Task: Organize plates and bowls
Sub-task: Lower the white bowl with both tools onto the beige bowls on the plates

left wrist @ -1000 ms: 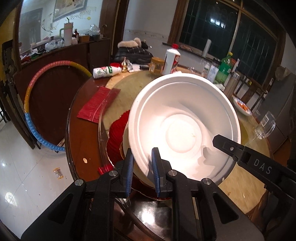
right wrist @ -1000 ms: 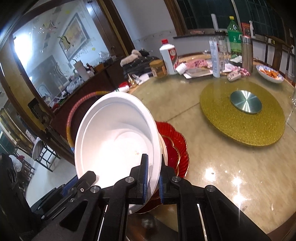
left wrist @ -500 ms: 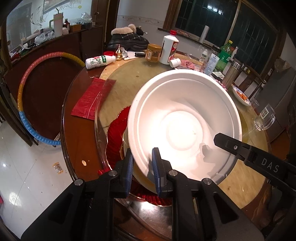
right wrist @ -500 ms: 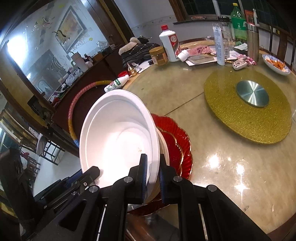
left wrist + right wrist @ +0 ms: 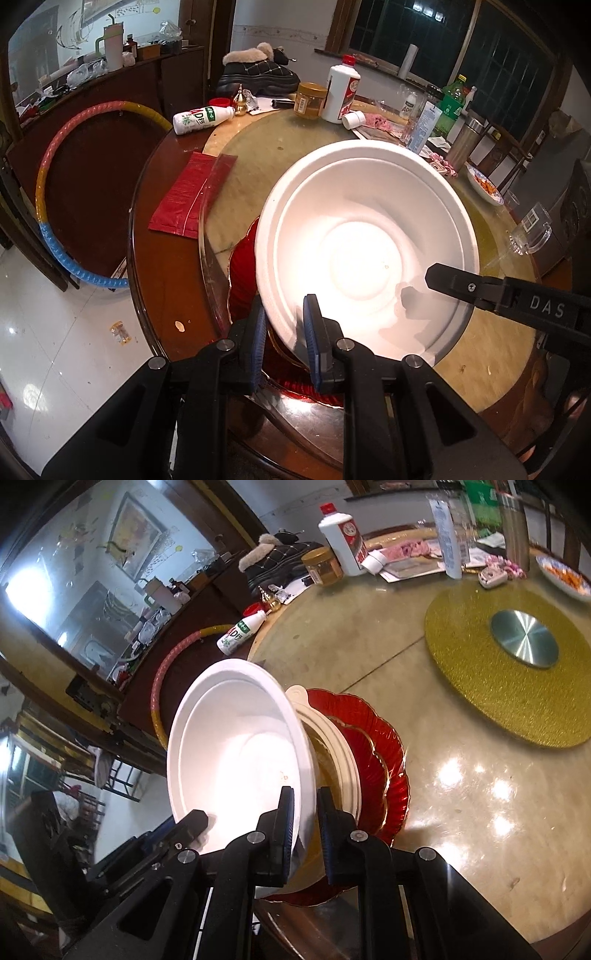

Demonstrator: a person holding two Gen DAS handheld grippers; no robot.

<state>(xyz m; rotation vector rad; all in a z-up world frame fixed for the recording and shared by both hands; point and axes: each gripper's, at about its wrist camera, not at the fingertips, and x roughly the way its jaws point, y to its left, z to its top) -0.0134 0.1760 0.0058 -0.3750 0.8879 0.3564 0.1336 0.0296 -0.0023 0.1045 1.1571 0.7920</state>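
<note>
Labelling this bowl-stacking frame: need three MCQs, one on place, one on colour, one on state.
1. Where is the white bowl?
A. on the gold turntable
B. over the stack of plates at the table's near edge
C. on the floor

2. What colour is the scalloped glass plate at the bottom of the stack?
A. red
B. blue
C. green

3. How is the bowl gripped?
A. by neither hand-held gripper
B. by the left only
C. by both, each on the rim

Answers:
1 B: the right wrist view shows it tilted above the cream plate and the red one.
2 A: it is clear red with a gold edge.
3 C: the left hand-held gripper and the right hand-held gripper both straddle the rim.
</note>
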